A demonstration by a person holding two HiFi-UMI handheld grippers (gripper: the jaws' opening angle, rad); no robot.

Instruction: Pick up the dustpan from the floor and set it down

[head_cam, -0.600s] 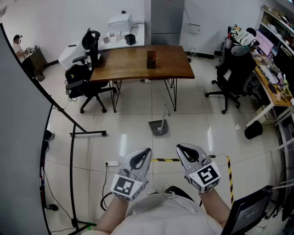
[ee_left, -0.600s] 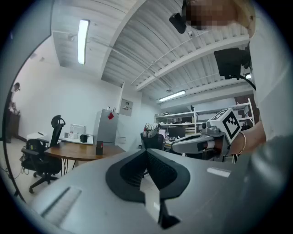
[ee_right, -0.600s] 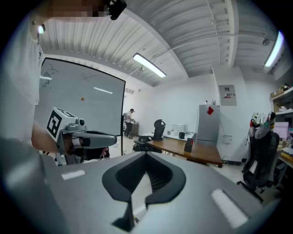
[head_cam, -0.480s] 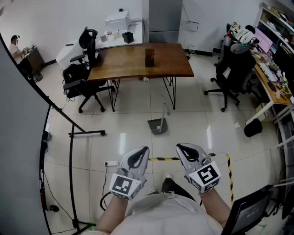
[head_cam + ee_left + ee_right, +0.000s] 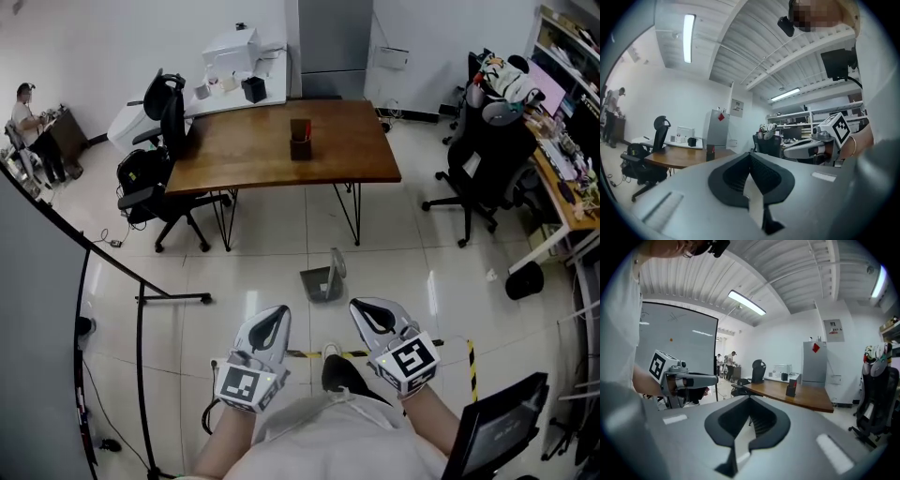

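Two tongs were held low, side by side: the left gripper (image 5: 275, 317) and the right gripper (image 5: 367, 314) both had jaws closed together on nothing; the grey scoop-shaped dustpan (image 5: 322, 282), handle upright, sat on the glossy white tiled floor (image 5: 262, 246) ahead of them, untouched, near the brown wooden table (image 5: 253, 147).

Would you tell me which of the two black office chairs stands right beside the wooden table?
The chair at the table's left end; the other chair stands apart, by the right-hand desk.
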